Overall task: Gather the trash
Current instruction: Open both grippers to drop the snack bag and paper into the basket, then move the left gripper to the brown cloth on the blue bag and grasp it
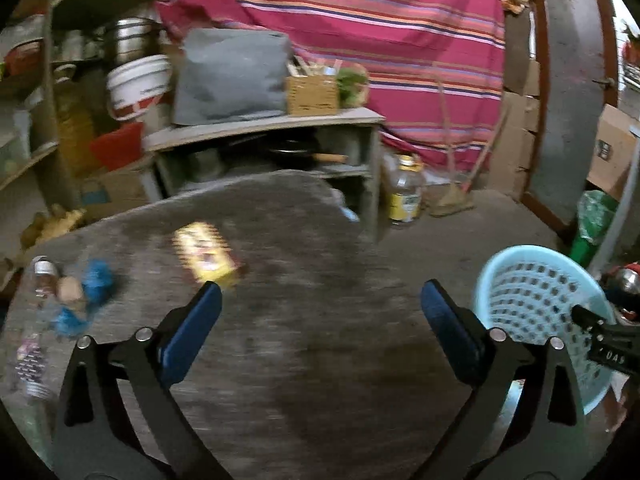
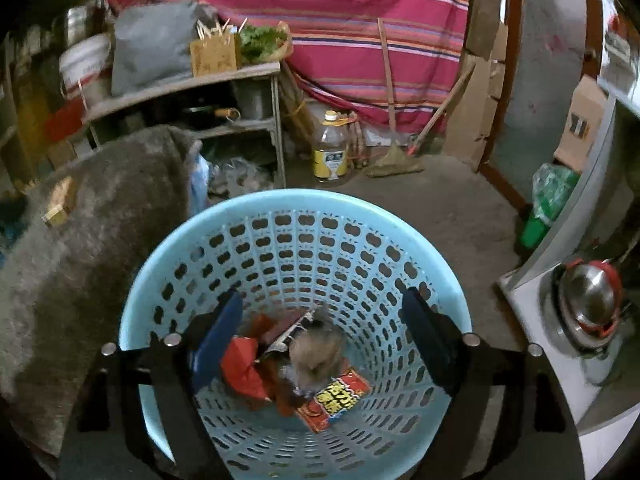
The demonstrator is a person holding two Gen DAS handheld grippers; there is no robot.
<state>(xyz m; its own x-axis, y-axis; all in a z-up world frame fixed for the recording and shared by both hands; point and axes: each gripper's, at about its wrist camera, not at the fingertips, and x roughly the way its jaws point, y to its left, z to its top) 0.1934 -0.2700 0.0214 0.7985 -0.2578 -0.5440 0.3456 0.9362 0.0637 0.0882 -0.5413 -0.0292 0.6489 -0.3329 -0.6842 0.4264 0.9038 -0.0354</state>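
Left wrist view: the left tool [image 1: 320,300] hangs wide open and empty over a grey desk [image 1: 280,340]. A yellow packet [image 1: 208,254], blurred blue scraps [image 1: 96,282], and what may be a bottle [image 1: 42,276] lie ahead.

Right wrist view: the right tool [image 2: 322,316], open and empty, hovers over a pale blue basket [image 2: 440,248] holding red wrappers [image 2: 334,402].

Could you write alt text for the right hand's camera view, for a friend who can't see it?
A light blue perforated basket fills the view from above, holding red wrappers and a tan crumpled wad. The right gripper hangs over it, jaws open with nothing between them. A grey table with a yellow packet stands to the left.
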